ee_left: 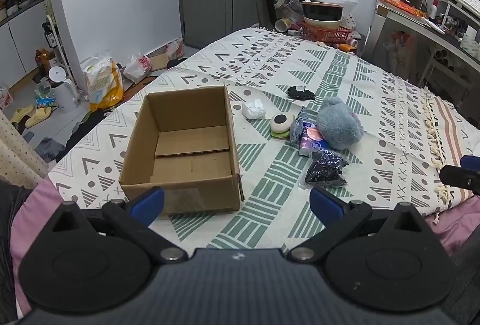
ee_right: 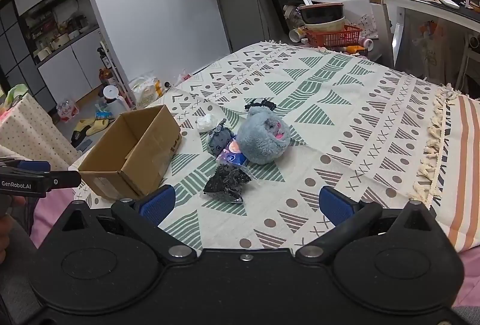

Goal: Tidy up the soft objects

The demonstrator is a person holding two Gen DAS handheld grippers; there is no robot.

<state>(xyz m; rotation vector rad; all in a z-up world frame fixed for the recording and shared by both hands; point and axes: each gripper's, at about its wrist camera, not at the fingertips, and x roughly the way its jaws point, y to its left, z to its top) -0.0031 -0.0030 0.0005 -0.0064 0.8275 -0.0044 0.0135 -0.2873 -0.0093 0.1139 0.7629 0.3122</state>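
An empty cardboard box (ee_left: 183, 145) (ee_right: 132, 151) stands open on the patterned bedspread (ee_left: 300, 70). To its right lies a cluster: a grey-blue plush (ee_left: 339, 122) (ee_right: 264, 137), a purple packet (ee_left: 312, 139) (ee_right: 232, 157), a bag of black bits (ee_left: 325, 170) (ee_right: 226, 182), a white and green round toy (ee_left: 281, 124), a white wad (ee_left: 253, 109) (ee_right: 207, 122) and a black hair tie (ee_left: 301, 93) (ee_right: 260, 104). My left gripper (ee_left: 237, 203) is open, just short of the box's near wall. My right gripper (ee_right: 247, 205) is open, near the black bag. Neither holds anything.
An orange basket (ee_left: 325, 31) with stacked bowls sits past the bed's far end. A desk with drawers (ee_left: 420, 10) stands at the right. Bags, a white kettle (ee_left: 61, 91) and yellow slippers lie on the floor at the left. The bedspread's fringe (ee_right: 432, 151) runs along the right.
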